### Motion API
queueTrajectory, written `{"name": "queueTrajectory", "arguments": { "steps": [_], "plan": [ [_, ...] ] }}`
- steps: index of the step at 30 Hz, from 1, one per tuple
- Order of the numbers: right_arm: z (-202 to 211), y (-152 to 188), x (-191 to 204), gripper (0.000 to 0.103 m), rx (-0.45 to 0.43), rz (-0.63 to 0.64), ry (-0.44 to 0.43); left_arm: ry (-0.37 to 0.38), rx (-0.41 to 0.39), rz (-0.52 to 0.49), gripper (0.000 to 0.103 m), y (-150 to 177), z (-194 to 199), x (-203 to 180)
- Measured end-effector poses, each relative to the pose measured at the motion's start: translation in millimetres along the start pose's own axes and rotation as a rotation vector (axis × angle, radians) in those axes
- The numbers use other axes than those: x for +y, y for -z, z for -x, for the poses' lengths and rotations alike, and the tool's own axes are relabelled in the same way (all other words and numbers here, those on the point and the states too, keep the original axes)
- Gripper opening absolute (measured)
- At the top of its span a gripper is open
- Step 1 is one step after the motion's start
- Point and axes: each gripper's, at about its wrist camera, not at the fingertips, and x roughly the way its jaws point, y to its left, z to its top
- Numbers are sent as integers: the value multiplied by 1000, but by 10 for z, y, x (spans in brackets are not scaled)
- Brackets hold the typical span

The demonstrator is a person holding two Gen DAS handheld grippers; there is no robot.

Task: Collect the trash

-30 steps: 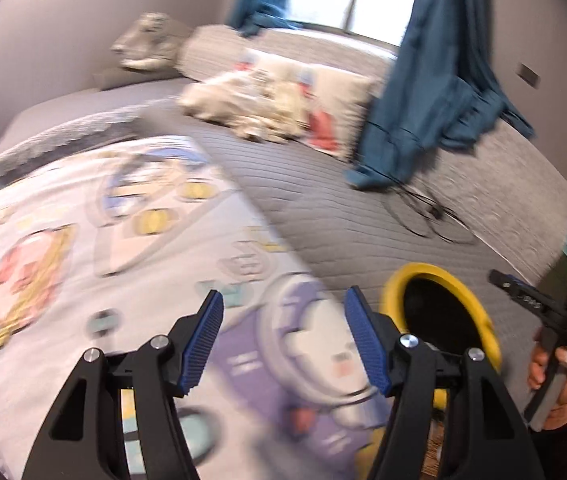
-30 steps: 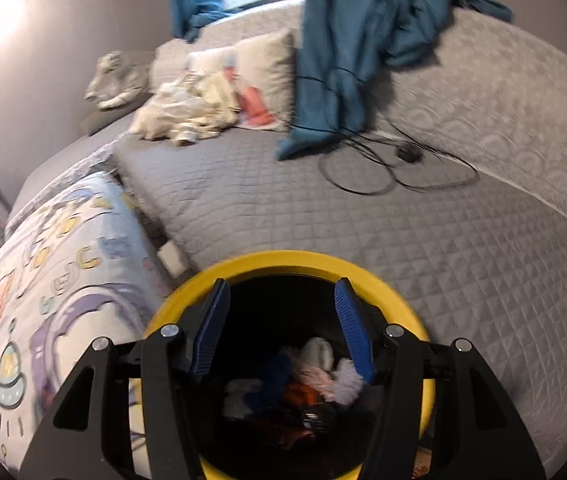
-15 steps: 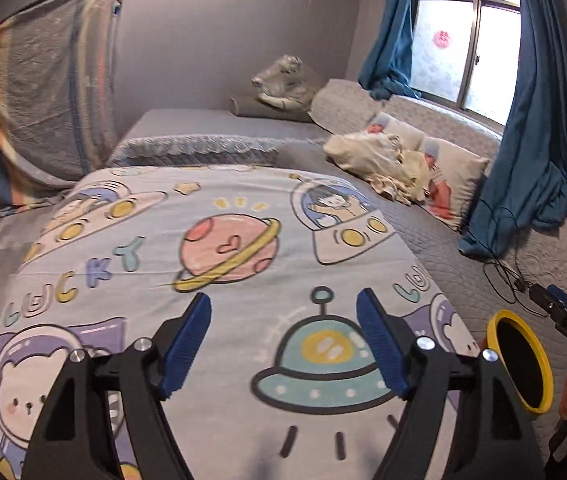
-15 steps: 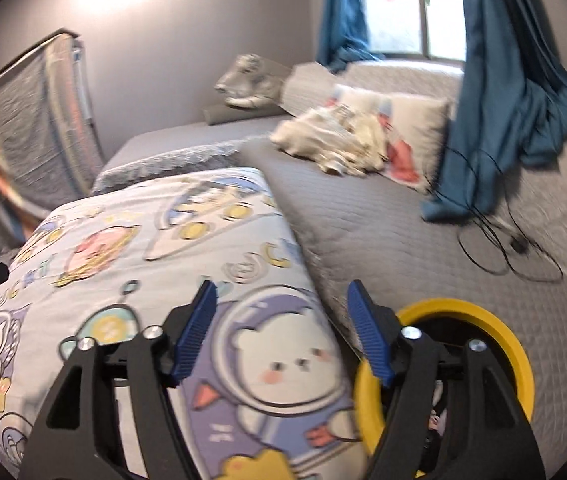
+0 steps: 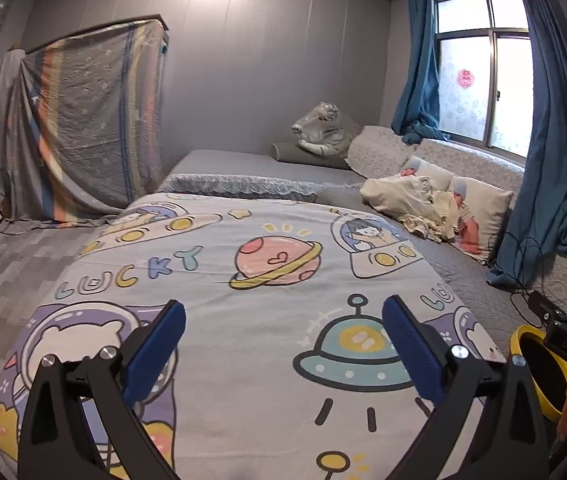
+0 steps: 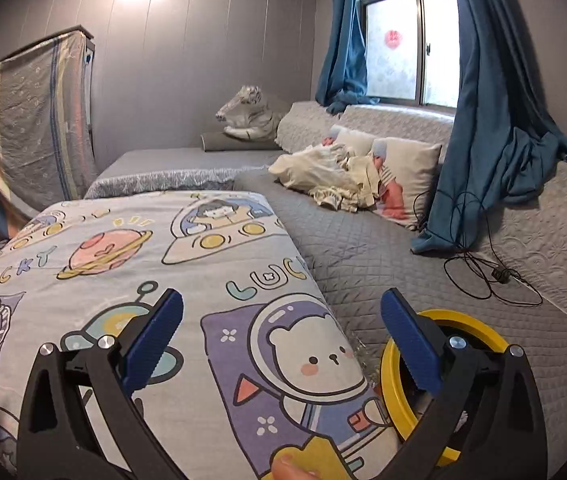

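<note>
Bin (image 6: 471,322) half behind right tongs (image 6: 283,344)

A broad, flat run of cartoon-print bedspread (image 5: 267,280) is left unobstructed ahead. On the right, passage is narrowed by the yellow-rimmed bin (image 6: 399,364) wedged against the grey quilted mattress (image 6: 363,256); farther right lie tangled cables (image 6: 483,276) and hanging curtain (image 6: 483,152).

This is a bedroom in a home. A cartoon space-print quilt (image 5: 267,280) covers a bed, beside a grey quilted mattress (image 6: 383,252) with printed pillows (image 6: 407,176). Blue curtains (image 5: 543,160) frame a window (image 5: 479,80), a plush white tiger (image 5: 321,132) lies by the grey wall, and a striped sheet (image 5: 91,120) drapes a wardrobe.
</note>
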Motion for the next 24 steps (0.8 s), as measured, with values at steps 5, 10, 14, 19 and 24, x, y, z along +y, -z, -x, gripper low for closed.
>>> {"name": "queueTrajectory", "arguments": {
  "steps": [5,10,14,19,24],
  "plan": [
    [177,75,-38,95,-77,-57,20,-8,-56,18,95,7,242,-50],
    [328,89,-12,95,-125,-53,32,-25,-101,-1,95,-7,379,-169],
    [378,99,-8,95,-120,-54,32,-15,-115,-24,95,-2,433,-281],
    [365,107,-60,95,-107,-75,48,1,-117,-27,95,6,456,-353],
    [357,111,-112,95,-107,-94,59,-5,-138,-46,95,0,489,-386]
  ]
}}
